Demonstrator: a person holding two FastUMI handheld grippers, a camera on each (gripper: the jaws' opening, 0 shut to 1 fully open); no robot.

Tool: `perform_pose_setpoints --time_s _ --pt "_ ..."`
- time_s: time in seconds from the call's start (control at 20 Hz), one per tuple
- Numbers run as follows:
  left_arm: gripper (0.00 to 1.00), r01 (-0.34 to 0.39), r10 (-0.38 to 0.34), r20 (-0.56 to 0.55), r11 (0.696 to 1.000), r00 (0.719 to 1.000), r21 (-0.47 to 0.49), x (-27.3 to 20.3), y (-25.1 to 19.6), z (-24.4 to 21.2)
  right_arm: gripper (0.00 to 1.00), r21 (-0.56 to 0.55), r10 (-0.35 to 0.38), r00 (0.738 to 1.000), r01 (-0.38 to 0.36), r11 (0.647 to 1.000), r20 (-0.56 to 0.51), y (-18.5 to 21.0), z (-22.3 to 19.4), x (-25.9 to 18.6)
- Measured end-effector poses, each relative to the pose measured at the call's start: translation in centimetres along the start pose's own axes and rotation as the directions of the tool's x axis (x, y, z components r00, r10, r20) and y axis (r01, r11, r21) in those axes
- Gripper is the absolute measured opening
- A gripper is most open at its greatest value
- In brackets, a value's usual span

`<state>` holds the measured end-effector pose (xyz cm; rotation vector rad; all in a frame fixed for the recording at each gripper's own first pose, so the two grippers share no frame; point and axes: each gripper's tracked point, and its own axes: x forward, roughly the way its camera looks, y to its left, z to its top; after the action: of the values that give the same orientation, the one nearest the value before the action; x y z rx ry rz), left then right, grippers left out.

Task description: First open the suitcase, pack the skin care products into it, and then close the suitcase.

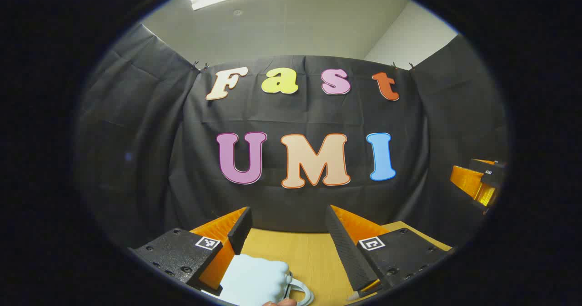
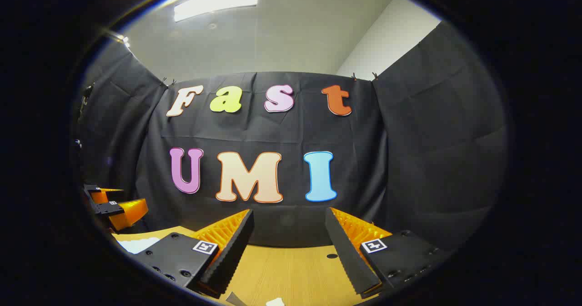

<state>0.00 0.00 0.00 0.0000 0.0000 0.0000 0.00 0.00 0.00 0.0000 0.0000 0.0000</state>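
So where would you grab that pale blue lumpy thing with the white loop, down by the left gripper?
Probably by the white loop on the right side of the pale blue lumpy thing: thin enough for the open left gripper to pinch from above. The body looks broad and rounded, and is partly cut off from sight, so that's a guess.
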Motion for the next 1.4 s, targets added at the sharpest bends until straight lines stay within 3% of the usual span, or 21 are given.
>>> perform_pose_setpoints --time_s 1.1,1.4 --pt "0.92 -0.006 0.006 -0.013 1.000 1.000 0.005 -1.3 -0.4 -0.5 0.98 -0.040 0.047 0.999 -0.047 0.998 0.009 0.4 0.8 -0.9" --pt "0.92 0.011 -0.008 -0.083 0.999 0.997 0.037 -1.1 -1.3 -4.4 0.98 -0.033 0.054 0.999 -0.055 0.998 -0.006 -0.2 0.4 -1.2"
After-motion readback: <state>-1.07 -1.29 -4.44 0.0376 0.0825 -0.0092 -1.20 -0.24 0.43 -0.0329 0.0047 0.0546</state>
